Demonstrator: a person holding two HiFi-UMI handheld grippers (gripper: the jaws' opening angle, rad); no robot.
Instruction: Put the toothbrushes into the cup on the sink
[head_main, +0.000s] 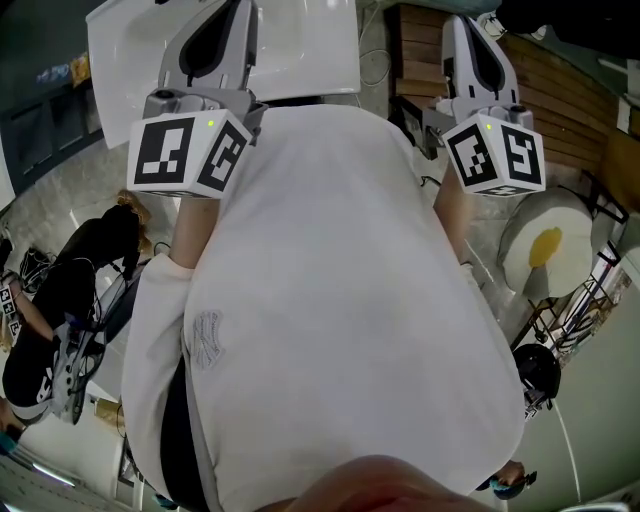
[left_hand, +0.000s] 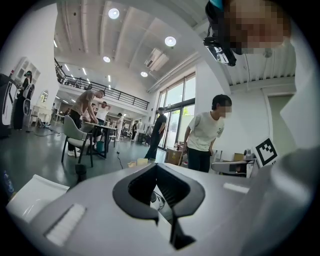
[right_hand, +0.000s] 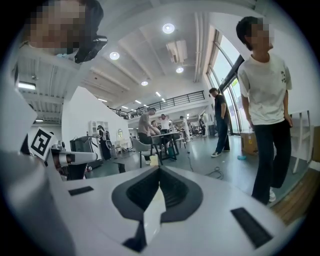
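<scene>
Pointing roughly level into an open hall, my left hand-held gripper (left_hand: 156, 166) has its jaws closed tip to tip, with nothing between them. My right hand-held gripper (right_hand: 159, 169) is in the same condition, closed and empty. Both sit in front of my white shirt (head_main: 330, 280), marker cubes (head_main: 188, 152) facing up. I cannot tell from any view where the toothbrushes, cup and sink are.

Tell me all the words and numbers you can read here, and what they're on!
No words or numbers can be read.
White shirt: small stitched emblem, too faint to read.
Left cube and right cube: black-and-white square patterns, not letters. Both show again in the gripper views, still only patterns.
Bystander's shirt: tiny chest mark, too small to read.
</scene>
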